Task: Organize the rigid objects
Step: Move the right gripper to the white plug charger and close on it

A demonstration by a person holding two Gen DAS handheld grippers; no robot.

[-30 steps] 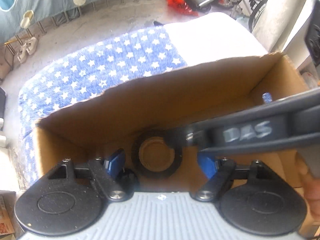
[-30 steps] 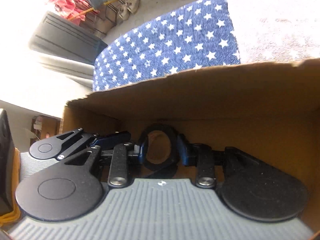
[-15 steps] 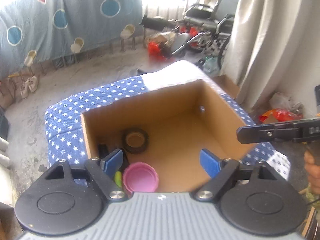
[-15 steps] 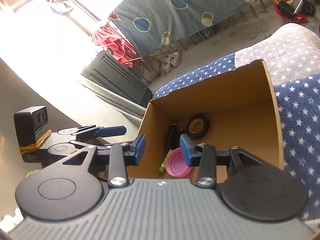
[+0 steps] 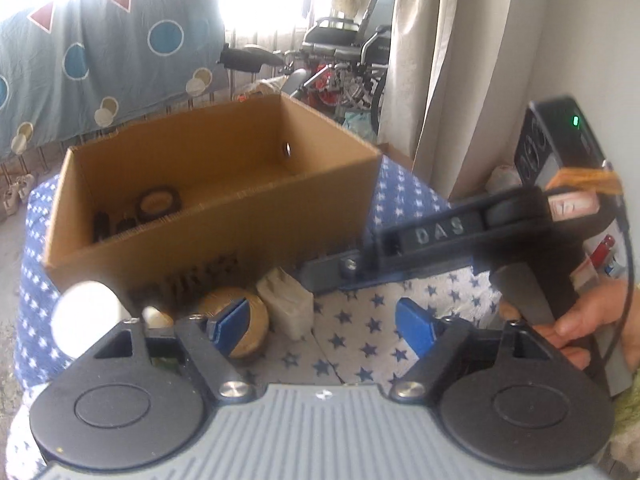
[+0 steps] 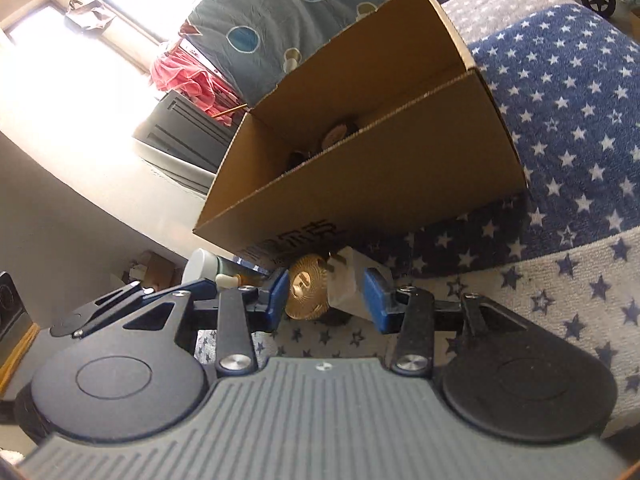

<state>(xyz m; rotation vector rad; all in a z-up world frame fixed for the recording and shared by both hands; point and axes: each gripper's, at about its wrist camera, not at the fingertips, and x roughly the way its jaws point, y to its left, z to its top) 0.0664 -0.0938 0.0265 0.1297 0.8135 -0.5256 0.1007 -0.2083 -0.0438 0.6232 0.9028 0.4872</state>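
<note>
Both the left gripper (image 5: 322, 318) and the right gripper (image 6: 326, 294) have their jaws apart and hold nothing. The gold disc (image 6: 307, 292) and the white block (image 6: 347, 282) lie touching at the foot of the box (image 6: 380, 184), at 12 o'clock from the right gripper. I judge the risk is that the jaws catch both pieces together, or push the disc under the box wall, because they are so close.

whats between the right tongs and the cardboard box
In the right wrist view, a round gold disc and a pale block lie between the open right tongs and the cardboard box.

Matt cardboard box (image 5: 224, 216), fuzzy star-print cloth (image 5: 360, 328)
</note>
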